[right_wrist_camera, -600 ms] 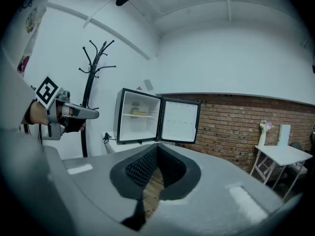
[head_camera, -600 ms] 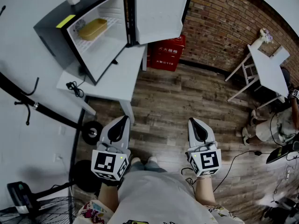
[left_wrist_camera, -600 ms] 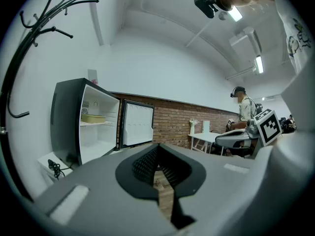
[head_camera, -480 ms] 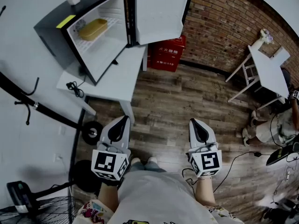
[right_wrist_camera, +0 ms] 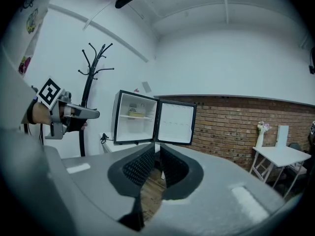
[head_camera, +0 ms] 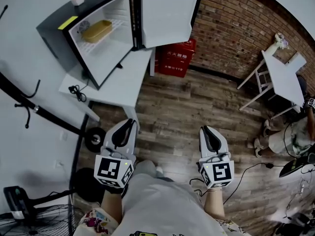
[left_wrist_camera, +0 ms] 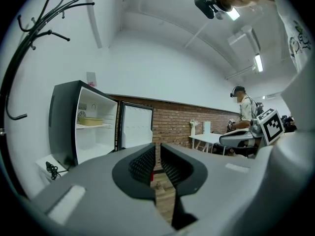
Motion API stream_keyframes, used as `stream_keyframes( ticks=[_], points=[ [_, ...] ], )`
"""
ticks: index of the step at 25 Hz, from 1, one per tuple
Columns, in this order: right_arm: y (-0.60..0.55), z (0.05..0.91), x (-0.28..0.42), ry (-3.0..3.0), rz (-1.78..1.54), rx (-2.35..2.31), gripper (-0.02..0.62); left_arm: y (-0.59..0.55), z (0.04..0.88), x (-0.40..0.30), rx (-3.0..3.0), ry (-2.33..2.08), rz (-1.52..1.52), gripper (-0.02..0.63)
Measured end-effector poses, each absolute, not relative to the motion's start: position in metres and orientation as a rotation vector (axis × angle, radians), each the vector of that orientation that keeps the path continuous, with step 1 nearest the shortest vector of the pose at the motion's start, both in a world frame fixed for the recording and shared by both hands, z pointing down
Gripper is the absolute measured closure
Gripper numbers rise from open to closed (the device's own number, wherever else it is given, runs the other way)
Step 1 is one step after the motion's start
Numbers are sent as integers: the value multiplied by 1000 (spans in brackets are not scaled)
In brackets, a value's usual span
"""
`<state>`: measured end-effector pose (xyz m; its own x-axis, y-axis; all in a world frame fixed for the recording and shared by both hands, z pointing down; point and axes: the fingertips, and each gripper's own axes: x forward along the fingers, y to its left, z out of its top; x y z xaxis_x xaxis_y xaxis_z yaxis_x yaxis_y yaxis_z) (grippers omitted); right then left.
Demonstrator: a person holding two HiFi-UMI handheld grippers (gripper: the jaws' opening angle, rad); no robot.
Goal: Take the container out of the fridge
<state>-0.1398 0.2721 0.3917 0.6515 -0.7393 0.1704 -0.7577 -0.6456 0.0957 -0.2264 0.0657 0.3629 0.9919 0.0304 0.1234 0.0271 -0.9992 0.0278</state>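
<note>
Container (head_camera: 97,30), yellow and shallow, lies on the upper shelf inside the open fridge (head_camera: 54,33), well apart from both grippers.

The left gripper (head_camera: 127,127) has its jaws drawn almost together. The left gripper view shows only a thin slit between the ribbed pads, with nothing in it but floor beyond. The right gripper (head_camera: 207,132) looks the same in its own view: pads nearly meeting and empty. Both are held low in front of the person's body, side by side and apart from each other, with their marker cubes toward the camera and their tips pointing forward over the wooden floor (head_camera: 197,102).

Ahead of the left gripper stands a white table (head_camera: 125,80) that carries the fridge. The fridge door (head_camera: 167,16) is swung wide open to the right, its white inner face showing. Just behind the table, against the brick wall (head_camera: 231,28), sits a red crate (head_camera: 174,58). A black coat stand (right_wrist_camera: 91,82) rises left of the fridge in the right gripper view. Far to the right is a second white table (head_camera: 283,73).
</note>
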Motion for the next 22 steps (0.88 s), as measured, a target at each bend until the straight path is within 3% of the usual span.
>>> stream_keyframes(
  ticks=[12,22],
  points=[
    [272,398,-104,-1254,193,2735,472,53,367,-194,3126,33,196,529],
    [249,398,-33,-1262,185,2760,442,23,372,-119,3131,38,184,500]
  ],
)
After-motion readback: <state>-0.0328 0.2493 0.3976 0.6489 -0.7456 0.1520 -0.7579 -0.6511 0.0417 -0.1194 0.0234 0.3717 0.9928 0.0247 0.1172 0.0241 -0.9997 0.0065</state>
